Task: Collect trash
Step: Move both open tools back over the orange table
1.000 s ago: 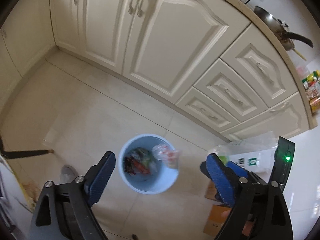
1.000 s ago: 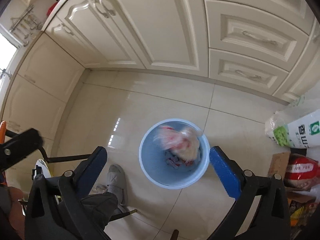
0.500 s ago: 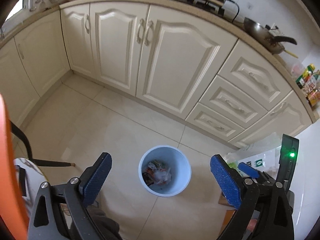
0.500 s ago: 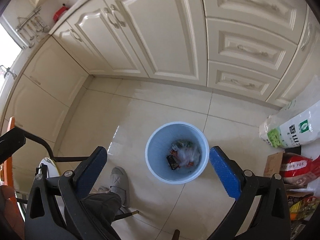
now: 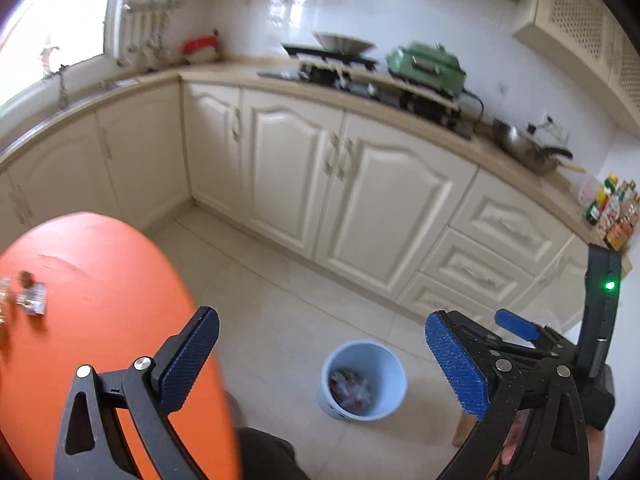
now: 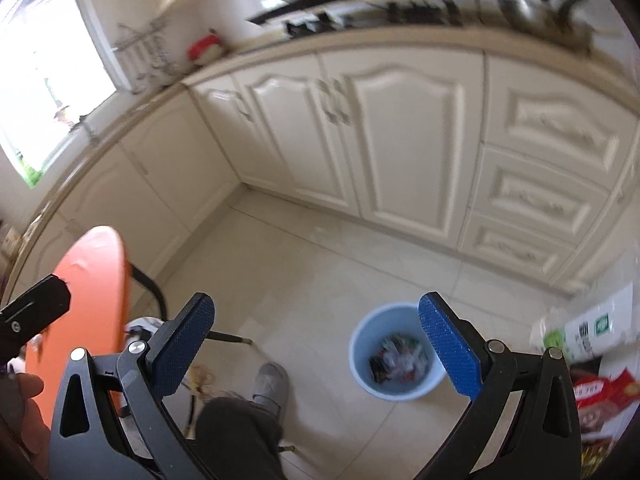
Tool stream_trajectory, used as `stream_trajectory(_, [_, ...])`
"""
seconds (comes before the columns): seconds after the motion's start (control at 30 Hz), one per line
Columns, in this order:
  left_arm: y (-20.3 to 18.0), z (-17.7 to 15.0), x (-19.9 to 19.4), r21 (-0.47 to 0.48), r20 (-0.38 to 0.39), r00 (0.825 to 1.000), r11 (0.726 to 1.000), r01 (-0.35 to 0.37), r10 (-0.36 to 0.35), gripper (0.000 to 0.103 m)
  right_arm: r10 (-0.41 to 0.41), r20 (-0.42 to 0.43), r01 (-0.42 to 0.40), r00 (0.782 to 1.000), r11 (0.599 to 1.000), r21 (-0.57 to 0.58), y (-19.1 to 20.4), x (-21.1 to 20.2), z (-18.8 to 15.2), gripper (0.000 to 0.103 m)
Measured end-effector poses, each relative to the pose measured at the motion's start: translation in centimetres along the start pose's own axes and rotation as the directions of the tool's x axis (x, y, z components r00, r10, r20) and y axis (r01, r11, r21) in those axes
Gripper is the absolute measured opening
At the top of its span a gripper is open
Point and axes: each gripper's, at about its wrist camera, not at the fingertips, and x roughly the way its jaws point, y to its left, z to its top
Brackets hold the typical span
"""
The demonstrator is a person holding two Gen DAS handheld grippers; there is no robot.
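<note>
Left gripper (image 5: 320, 360) spread wide, jaws have just been opening, nothing between them. Right gripper (image 6: 316, 344) likewise spread, empty. Bin (image 5: 362, 380) on the floor below and ahead of both, trash (image 6: 398, 362) lying inside. Orange table (image 5: 100, 320) to the left gripper's left, small wrappers (image 5: 30, 298) on its far edge.

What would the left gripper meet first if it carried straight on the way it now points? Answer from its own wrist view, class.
Probably the bare floor tiles in front of the cream cabinets. The left gripper is open and empty; the blue bin sits just below that line and the orange table lies off to one side. Depth is uncertain.
</note>
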Motion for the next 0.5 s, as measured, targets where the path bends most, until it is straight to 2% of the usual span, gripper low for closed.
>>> stream_trajectory(0.13, [2.0,-1.8,-5.9,-0.022,0.071,0.996,0.998,-0.052,0.053,0.102,0.043,0.049,-0.040,0.998,0.997,-0.062,4.3,-2.1,1.0,0.103])
stream_trajectory(0.27, [3.2,-4.1,-11.0,-0.055,0.135,0.984,0.992,-0.113,0.119,0.102,0.094,0.087,-0.082,0.992,0.988,-0.132,8.4,-4.0,1.4,0.103])
stream_trajectory(0.5, [5.2,-8.9,-19.6,-0.153,0.218,0.945,0.965,-0.215,0.245,0.102,0.191,0.123,-0.153,0.974,0.951,-0.268,16.1,-7.1,1.2,0.103])
